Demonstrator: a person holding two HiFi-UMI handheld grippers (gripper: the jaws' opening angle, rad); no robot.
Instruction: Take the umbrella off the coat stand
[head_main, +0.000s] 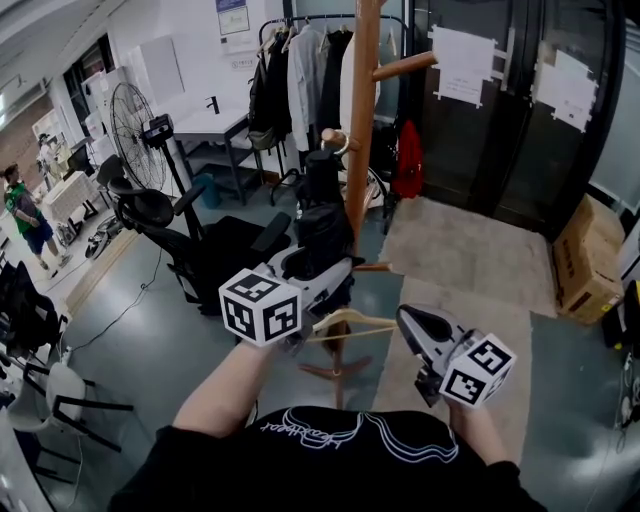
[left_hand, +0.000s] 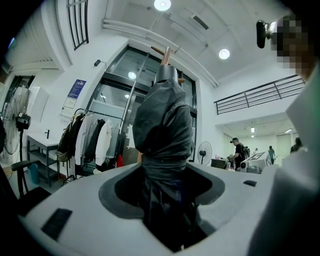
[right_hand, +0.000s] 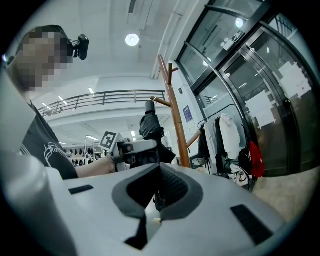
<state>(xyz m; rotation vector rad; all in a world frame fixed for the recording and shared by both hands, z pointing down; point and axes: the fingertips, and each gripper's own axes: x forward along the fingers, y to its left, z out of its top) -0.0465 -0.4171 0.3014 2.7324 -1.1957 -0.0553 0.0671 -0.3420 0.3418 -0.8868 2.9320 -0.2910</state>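
Observation:
A folded black umbrella (head_main: 322, 215) stands upright beside the wooden coat stand (head_main: 362, 120), its top just under a short peg (head_main: 335, 138). Whether its strap still hangs on that peg I cannot tell. My left gripper (head_main: 310, 275) is shut on the umbrella's lower part. In the left gripper view the bundled black fabric (left_hand: 162, 130) fills the gap between the jaws (left_hand: 167, 200). My right gripper (head_main: 425, 335) is to the right of the stand, shut and holding nothing. The right gripper view (right_hand: 157, 192) shows the umbrella (right_hand: 150, 127) and the stand's pole (right_hand: 175, 115) ahead.
A wooden hanger (head_main: 350, 322) hangs low on the stand. A clothes rail with coats (head_main: 305, 70) stands behind. A black office chair (head_main: 200, 240) and a floor fan (head_main: 135, 120) are on the left. Cardboard boxes (head_main: 585, 260) sit at the right by the glass doors.

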